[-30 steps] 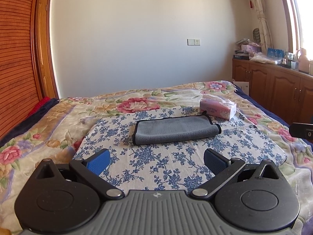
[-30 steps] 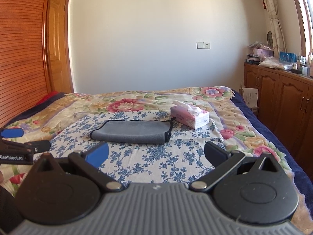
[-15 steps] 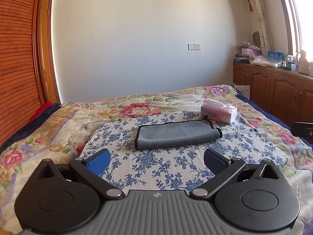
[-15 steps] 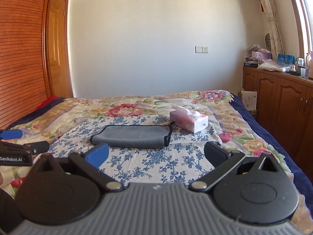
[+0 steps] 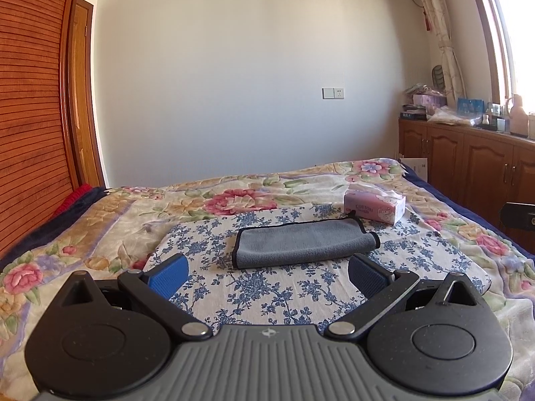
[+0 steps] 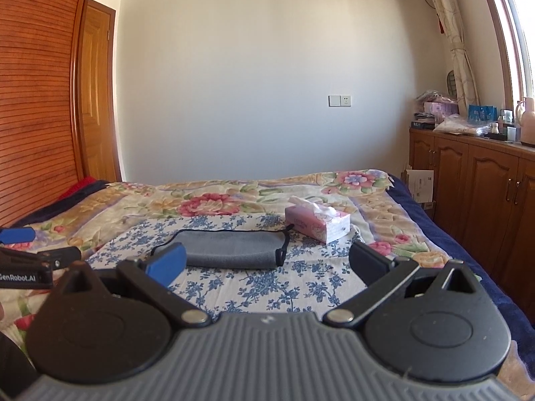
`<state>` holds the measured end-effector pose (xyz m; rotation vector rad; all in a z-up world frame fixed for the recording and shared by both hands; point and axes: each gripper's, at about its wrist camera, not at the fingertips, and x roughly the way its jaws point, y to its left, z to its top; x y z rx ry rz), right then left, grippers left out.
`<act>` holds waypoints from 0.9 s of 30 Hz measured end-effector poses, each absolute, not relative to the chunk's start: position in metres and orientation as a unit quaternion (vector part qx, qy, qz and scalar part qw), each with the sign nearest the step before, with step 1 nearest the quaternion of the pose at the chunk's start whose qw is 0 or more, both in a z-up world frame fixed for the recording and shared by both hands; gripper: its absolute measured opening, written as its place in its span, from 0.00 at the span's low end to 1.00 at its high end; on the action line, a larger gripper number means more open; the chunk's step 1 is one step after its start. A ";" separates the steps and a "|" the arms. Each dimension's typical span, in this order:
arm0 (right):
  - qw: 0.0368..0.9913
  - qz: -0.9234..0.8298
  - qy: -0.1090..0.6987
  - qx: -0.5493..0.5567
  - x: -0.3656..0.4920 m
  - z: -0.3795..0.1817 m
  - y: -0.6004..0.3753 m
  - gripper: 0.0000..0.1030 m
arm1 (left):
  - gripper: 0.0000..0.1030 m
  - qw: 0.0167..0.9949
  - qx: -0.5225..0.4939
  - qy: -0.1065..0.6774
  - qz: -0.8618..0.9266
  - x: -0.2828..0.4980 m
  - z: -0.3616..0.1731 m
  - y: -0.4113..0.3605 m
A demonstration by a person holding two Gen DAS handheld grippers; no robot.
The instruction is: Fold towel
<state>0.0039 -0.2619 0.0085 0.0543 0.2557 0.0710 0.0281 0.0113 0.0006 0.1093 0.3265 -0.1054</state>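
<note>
A grey towel with black edging [image 5: 302, 242] lies folded into a long flat strip on a blue-and-white floral cloth [image 5: 277, 287] on the bed; it also shows in the right wrist view [image 6: 234, 249]. My left gripper [image 5: 267, 272] is open and empty, held back from the towel's near edge. My right gripper [image 6: 267, 262] is open and empty, also short of the towel. The left gripper's side [image 6: 30, 264] shows at the left edge of the right wrist view.
A pink tissue box [image 5: 374, 205] sits just beyond the towel's right end, also in the right wrist view [image 6: 317, 222]. A floral bedspread [image 5: 100, 220] covers the bed. Wooden cabinets [image 5: 468, 167] line the right wall; a slatted wooden panel [image 5: 30, 133] stands at left.
Both grippers have drawn back and tilted up a little, so the towel and bed sit lower in each view. The towel has not moved. Both grippers stay open.
</note>
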 end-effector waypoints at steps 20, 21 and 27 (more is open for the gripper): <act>0.991 0.033 0.126 0.026 0.003 0.007 -0.264 1.00 | 1.00 0.984 0.053 0.165 -0.049 0.028 0.000 0.013; 0.991 0.033 0.127 0.027 0.003 0.007 -0.264 1.00 | 1.00 0.984 0.053 0.165 -0.049 0.028 0.000 0.013; 0.991 0.033 0.127 0.027 0.003 0.007 -0.266 1.00 | 1.00 0.984 0.053 0.164 -0.049 0.028 0.000 0.014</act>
